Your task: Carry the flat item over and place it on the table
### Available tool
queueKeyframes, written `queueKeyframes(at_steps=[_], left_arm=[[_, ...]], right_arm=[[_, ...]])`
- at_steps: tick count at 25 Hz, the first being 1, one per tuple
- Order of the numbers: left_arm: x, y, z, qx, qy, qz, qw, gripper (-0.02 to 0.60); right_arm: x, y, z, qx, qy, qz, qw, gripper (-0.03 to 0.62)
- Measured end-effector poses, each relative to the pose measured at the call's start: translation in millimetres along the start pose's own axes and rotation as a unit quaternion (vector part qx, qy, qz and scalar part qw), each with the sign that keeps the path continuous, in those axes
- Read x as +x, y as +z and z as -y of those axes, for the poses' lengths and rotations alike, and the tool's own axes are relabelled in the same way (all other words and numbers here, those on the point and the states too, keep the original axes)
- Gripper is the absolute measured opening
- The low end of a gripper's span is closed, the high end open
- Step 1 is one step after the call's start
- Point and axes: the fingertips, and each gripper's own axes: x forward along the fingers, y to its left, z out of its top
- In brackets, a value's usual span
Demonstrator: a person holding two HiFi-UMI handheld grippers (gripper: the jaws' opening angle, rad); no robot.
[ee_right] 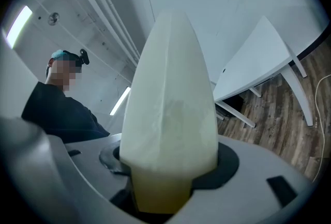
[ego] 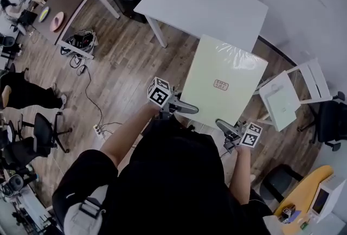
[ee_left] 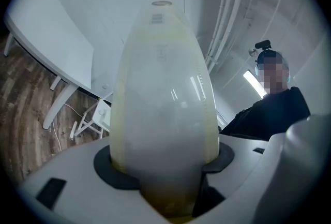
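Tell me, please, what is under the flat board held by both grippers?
Around the flat board the wooden floor shows, and its far edge meets the white table. Whatever lies directly beneath is covered.

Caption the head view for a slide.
Left gripper and right gripper hold a pale green plastic-wrapped flat panel above wooden floor, near the white table.

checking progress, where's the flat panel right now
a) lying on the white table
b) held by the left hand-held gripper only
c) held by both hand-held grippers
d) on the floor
C: the left hand-held gripper and the right hand-held gripper each clamp the near edge of the panel, which is carried short of the table.
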Motion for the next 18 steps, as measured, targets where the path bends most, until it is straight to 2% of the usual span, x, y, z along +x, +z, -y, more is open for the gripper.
queueKeyframes(at_steps=[9,18], left_arm=[[-24.7,-3.3,-12.8,-0.027,0.025,0.051,0.998,0.305],[-78.5,28.4,-36.3,-0.03,0.032,0.084,0.9955,0.305]], right_arm=[[26.0,0.3,16.6,0.03,0.018,-0.047,0.998,0.301],[86.1,23.3,38.9,0.026,0.018,-0.066,0.997,0.301]])
